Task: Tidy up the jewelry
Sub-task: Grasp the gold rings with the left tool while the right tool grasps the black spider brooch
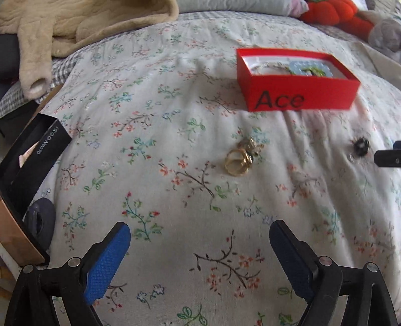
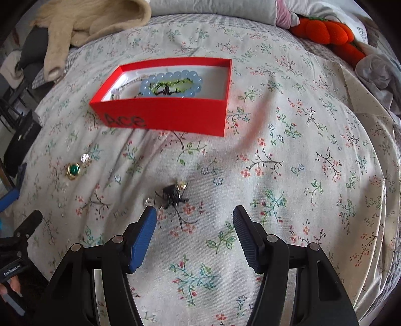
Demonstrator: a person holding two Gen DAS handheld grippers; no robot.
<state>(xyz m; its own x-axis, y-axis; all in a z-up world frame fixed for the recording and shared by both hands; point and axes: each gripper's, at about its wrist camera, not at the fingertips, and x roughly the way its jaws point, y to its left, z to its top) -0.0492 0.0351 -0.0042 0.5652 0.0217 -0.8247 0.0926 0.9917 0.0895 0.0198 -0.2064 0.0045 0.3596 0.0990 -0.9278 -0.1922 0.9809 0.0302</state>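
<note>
Left gripper (image 1: 200, 253): jaws spread wide, nothing between them; blue pads (image 1: 107, 263) hang over bare floral sheet (image 1: 155, 82); gold ring (image 1: 236, 161) lies ahead of the gap, well apart from the fingertips, flat on the sheet, a tangle of smaller gold pieces touching its far side.

Right gripper (image 2: 195, 213): jaws also wide apart, empty; black piece (image 2: 173, 194) sits on the sheet just ahead of the left fingertip (image 2: 146, 225), nearer that side than the middle of the gap; a small gold bit touches its far edge; a small clear stud lies just left of the fingertip; whether the pad touches the stud, cannot tell.

Red box (image 2: 160, 117), lettered "Ace" on its near wall, open top, rests on the sheet beyond both pieces; inside, a ring of pale blue beads (image 2: 173, 85) around a green-and-black item, plus a thin chain at the left end.

From the right wrist view, the gold ring shows a green stone (image 2: 74, 169), with a clear stud just beside it, left of the black piece and well apart from it.

Black box (image 1: 32, 160) at the sheet's left edge, tilted; beige blanket (image 1: 82, 22) at far left; orange plush (image 2: 325, 31) at far right.
</note>
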